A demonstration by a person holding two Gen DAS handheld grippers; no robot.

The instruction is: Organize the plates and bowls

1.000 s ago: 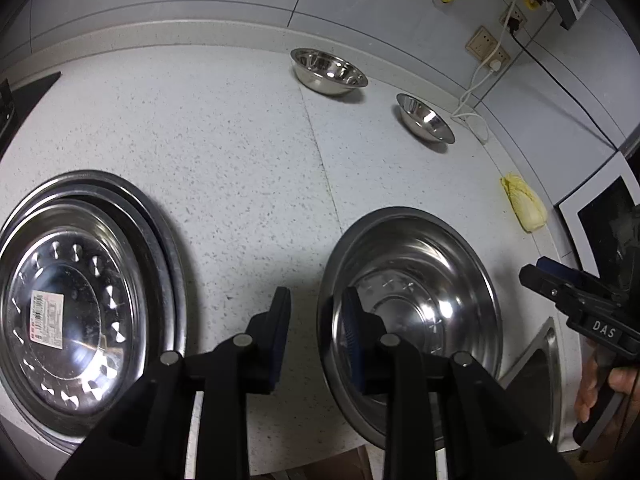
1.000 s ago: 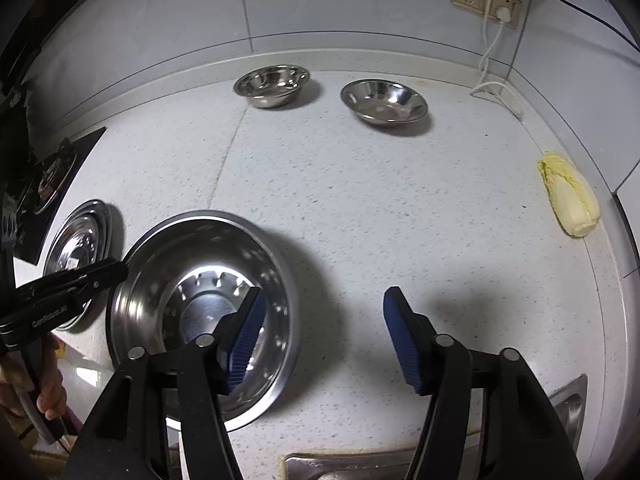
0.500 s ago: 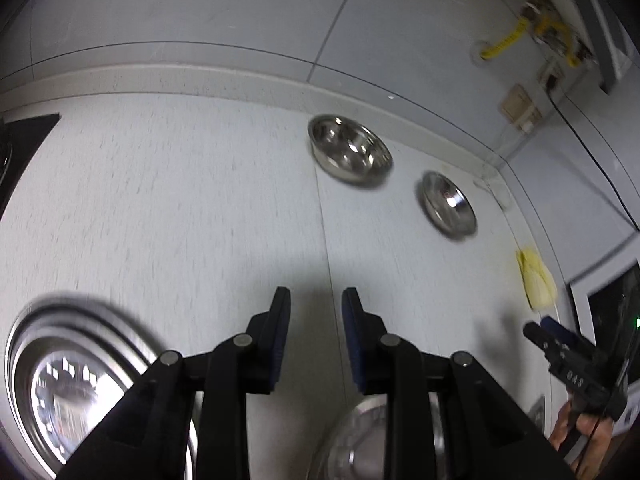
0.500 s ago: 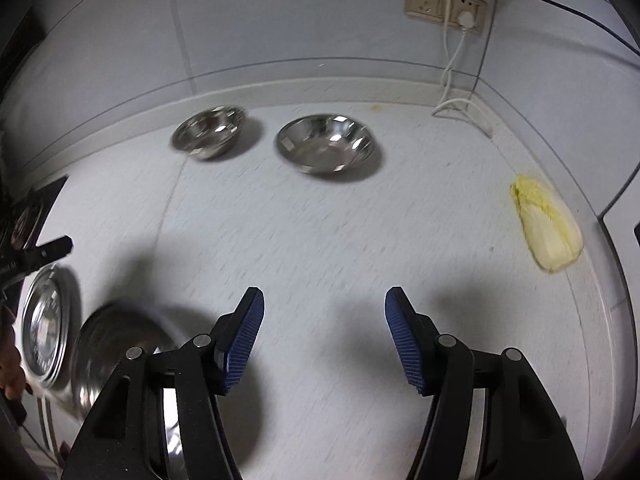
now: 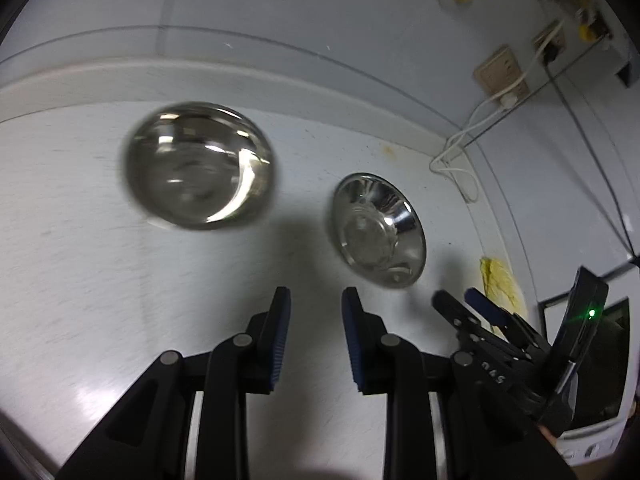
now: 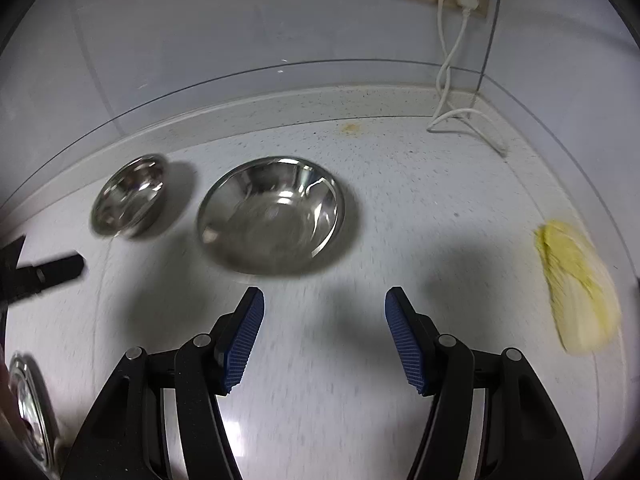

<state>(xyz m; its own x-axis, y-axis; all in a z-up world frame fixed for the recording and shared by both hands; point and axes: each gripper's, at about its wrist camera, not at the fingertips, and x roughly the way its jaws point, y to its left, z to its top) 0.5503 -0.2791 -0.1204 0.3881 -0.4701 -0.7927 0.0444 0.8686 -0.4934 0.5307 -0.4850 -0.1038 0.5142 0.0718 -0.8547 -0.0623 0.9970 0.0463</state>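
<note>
Countertop [image 6: 360,380], speckled white. Item: deep steel bowl [image 5: 198,164], near the back wall, loose, not stacked. Item: wide shallow steel bowl [image 6: 272,214], just beside it, apart, also loose. Item: stacked plate [image 6: 28,396], at the near left edge, partly in view. Left gripper [image 5: 316,340]: jaws narrowly parted, nothing between them. Right gripper [image 6: 324,336]: jaws spread wide, empty, nearest the shallow bowl. Cabbage [image 6: 576,292] lies to the right. Status, judged: both small bowls not yet collected; sorting unfinished.
</note>
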